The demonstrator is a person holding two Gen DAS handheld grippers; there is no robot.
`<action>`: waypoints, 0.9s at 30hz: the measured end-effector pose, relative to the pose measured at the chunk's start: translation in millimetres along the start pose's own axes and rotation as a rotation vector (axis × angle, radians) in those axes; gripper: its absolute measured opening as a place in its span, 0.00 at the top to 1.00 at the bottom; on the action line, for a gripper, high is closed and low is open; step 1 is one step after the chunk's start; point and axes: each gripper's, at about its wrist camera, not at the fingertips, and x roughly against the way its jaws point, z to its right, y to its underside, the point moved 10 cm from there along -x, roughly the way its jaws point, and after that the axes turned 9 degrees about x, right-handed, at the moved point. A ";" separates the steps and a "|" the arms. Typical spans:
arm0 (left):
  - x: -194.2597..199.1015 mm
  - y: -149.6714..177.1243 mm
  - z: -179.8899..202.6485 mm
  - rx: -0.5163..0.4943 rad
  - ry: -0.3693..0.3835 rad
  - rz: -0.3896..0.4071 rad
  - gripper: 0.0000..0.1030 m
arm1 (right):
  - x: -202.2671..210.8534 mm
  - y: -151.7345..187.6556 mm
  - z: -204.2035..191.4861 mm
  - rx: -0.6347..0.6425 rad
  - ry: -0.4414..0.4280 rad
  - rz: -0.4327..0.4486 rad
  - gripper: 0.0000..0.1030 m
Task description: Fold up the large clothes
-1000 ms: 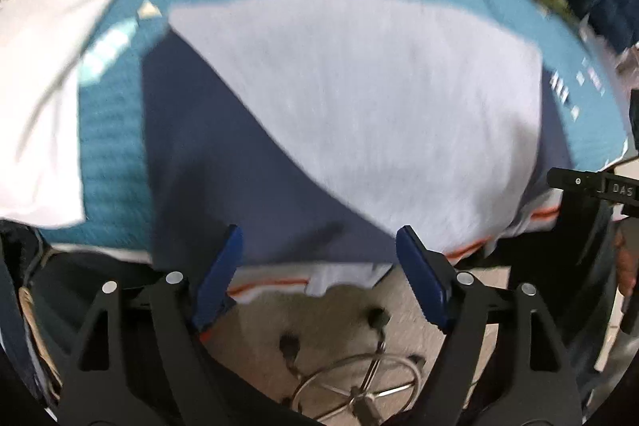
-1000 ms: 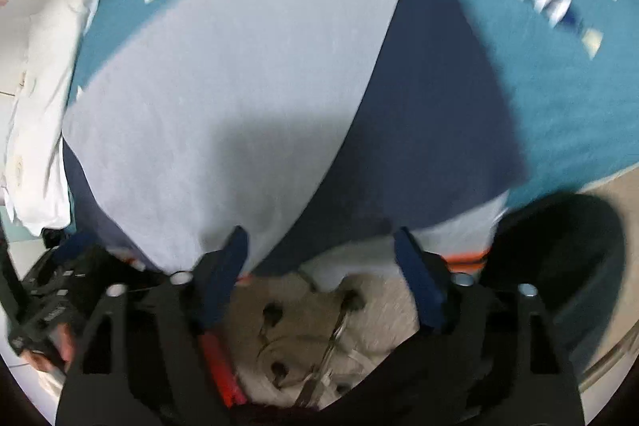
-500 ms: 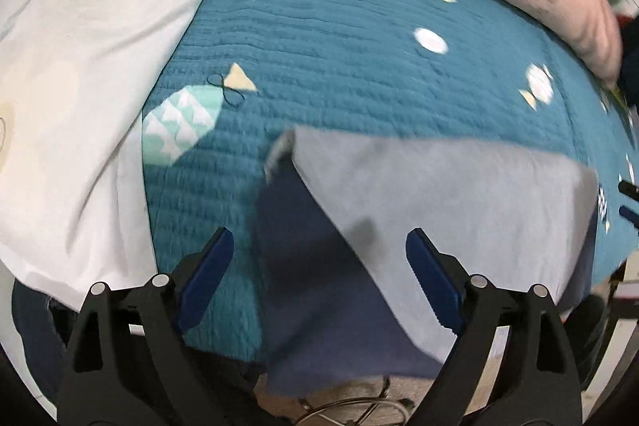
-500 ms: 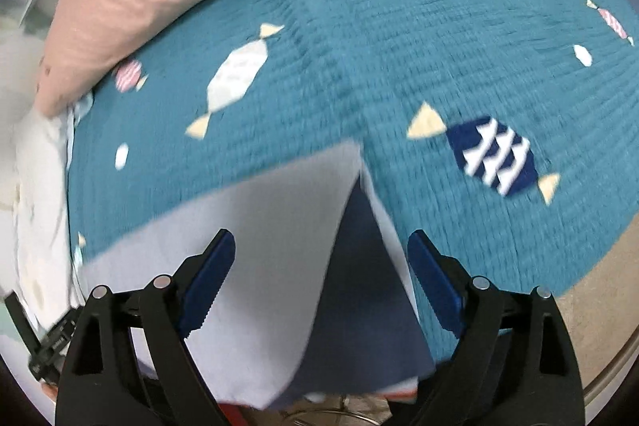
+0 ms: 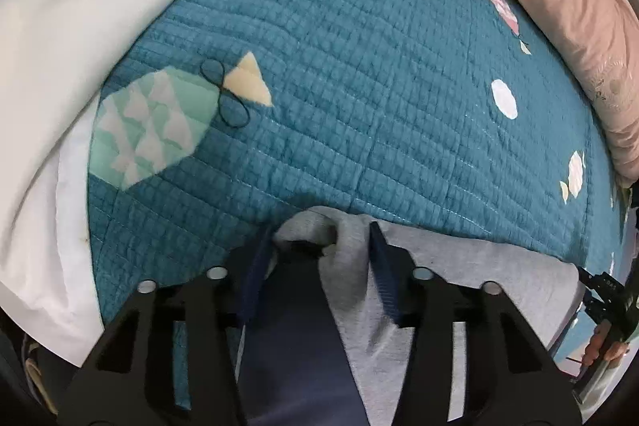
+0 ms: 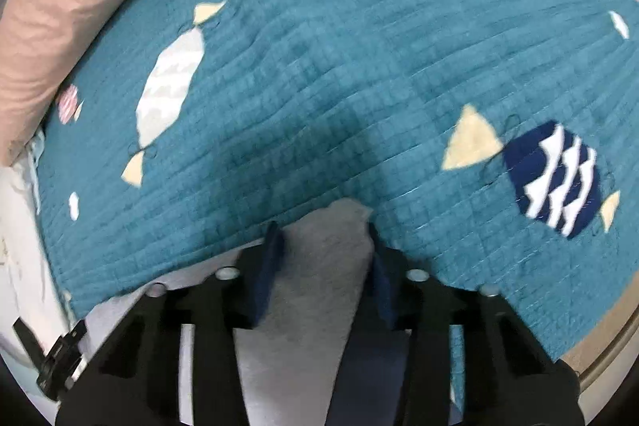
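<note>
Bed: teal quilt [image 5: 359, 86], pink pillow [image 5: 559, 6] along its far edge.
Garment: grey-and-navy garment [image 5: 459, 278] on quilt's near edge, long axis running gripper to gripper.
Left gripper [image 5: 321, 246]: jaws just closing, pinching a far corner.
Right gripper [image 6: 323, 238]: likewise, other corner.

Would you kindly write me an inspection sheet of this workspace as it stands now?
Surface: teal quilt with fish patches.
Job's things: grey and navy garment lying on the quilt, its far corners bunched.
Clutter: white bedding and pink pillow at the quilt's edges.
Grippers: left gripper and right gripper have just been closing, each on a garment corner.
Cables: nothing seen.
Surroundings: beige floor beyond the quilt edge.
</note>
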 end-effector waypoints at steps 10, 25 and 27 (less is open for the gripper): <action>52.4 4.1 10.5 -0.004 0.111 0.067 0.72 | 73.3 6.2 -3.8 0.028 -0.097 0.171 0.84; 129.5 -38.9 94.0 -0.146 0.201 0.210 0.73 | 146.6 -46.7 -16.9 0.087 -0.059 0.326 0.85; 121.0 -55.5 101.0 -0.135 0.171 0.187 0.59 | 145.7 -63.4 -19.5 0.082 -0.063 0.315 0.79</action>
